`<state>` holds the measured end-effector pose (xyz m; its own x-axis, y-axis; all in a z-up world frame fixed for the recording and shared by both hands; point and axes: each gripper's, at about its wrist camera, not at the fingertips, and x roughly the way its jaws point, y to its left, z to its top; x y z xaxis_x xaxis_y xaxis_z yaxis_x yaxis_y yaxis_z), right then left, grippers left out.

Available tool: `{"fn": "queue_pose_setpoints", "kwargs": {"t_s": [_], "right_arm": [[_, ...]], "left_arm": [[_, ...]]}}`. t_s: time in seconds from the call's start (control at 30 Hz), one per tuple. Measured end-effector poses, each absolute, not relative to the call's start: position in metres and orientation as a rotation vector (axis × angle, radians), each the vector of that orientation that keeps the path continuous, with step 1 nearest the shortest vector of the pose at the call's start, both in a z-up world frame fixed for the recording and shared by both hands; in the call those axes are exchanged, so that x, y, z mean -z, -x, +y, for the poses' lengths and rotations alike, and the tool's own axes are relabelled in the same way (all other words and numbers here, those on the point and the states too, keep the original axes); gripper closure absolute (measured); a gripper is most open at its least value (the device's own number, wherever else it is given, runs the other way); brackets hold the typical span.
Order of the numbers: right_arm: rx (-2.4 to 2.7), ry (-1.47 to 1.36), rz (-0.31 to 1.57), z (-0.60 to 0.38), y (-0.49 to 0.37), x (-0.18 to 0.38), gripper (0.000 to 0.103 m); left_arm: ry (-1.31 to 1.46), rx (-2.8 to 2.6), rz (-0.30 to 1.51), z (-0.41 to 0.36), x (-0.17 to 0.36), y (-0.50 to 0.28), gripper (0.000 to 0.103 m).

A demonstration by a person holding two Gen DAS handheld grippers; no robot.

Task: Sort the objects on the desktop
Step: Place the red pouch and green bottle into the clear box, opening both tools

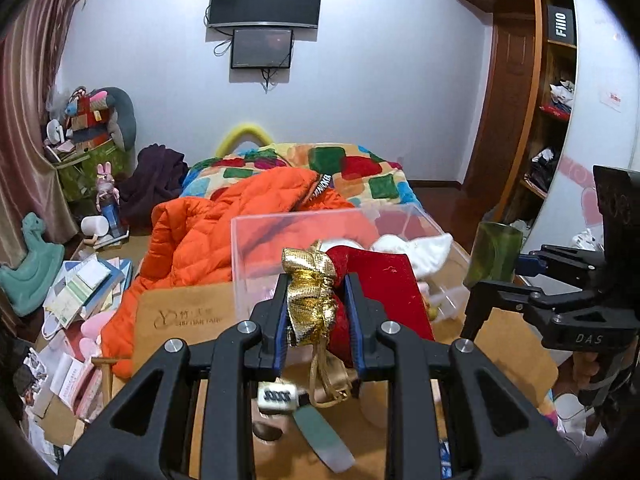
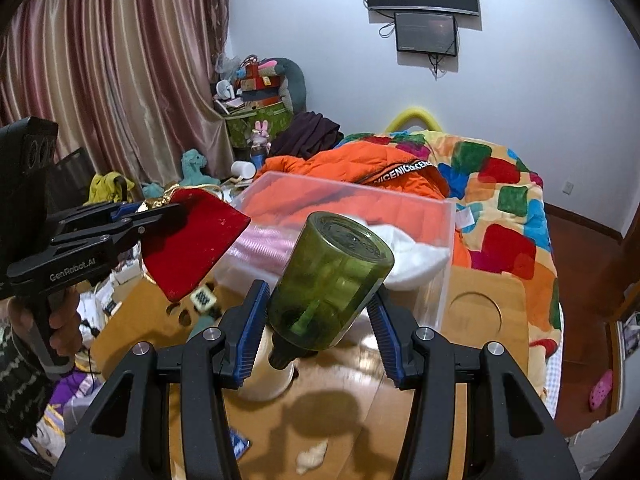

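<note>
My left gripper [image 1: 316, 300] is shut on a red velvet pouch [image 1: 384, 284] with a gold ribbon top [image 1: 310, 300], held above the table in front of a clear plastic bin [image 1: 256, 240]. The pouch [image 2: 196, 240] also shows in the right wrist view, left of the bin [image 2: 444, 256]. My right gripper [image 2: 320, 304] is shut on a green translucent bottle [image 2: 332, 280], held bottom up above the table near the bin. The bottle [image 1: 496, 256] shows at the right of the left wrist view. White cloth [image 2: 416, 248] lies inside the bin.
A wooden tabletop [image 2: 488, 312] carries a white dice-like block [image 1: 276, 398], a green flat tool [image 1: 320, 436] and a cream roll [image 2: 268, 376]. An orange jacket [image 1: 200, 236] and a patchwork quilt [image 2: 504, 208] lie on the bed behind. Papers and toys crowd the left floor [image 1: 80, 292].
</note>
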<state>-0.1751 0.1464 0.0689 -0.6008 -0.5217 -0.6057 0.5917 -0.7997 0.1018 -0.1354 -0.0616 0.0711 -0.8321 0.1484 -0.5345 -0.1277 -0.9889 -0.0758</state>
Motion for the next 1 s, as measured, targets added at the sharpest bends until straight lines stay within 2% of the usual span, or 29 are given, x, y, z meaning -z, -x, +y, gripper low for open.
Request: {"fn": "queue_pose_setpoints", "kwargs": {"t_s": [0.23, 0.53, 0.83, 0.93, 1.0], "right_arm": [[2.350, -0.877, 0.122, 0.136, 0.212, -0.067, 0.056], [2.311, -0.896, 0.147, 0.103, 0.248, -0.052, 0.057], [2.281, -0.947, 0.166, 0.093, 0.259, -0.030, 0.057], [2.286, -0.927, 0.178, 0.094, 0.254, -0.031, 0.057], [2.294, -0.911, 0.192, 0.095, 0.248, -0.034, 0.057]], "left_arm": [[0.837, -2.896, -0.067, -0.071, -0.073, 0.164, 0.078], [0.943, -2.894, -0.147, -0.084, -0.047, 0.203, 0.078], [0.954, -2.937, 0.018, -0.068, -0.034, 0.215, 0.077], [0.933, -2.932, 0.063, -0.061, -0.033, 0.212, 0.073], [0.921, -2.927, 0.074, -0.058, -0.033, 0.210, 0.064]]}}
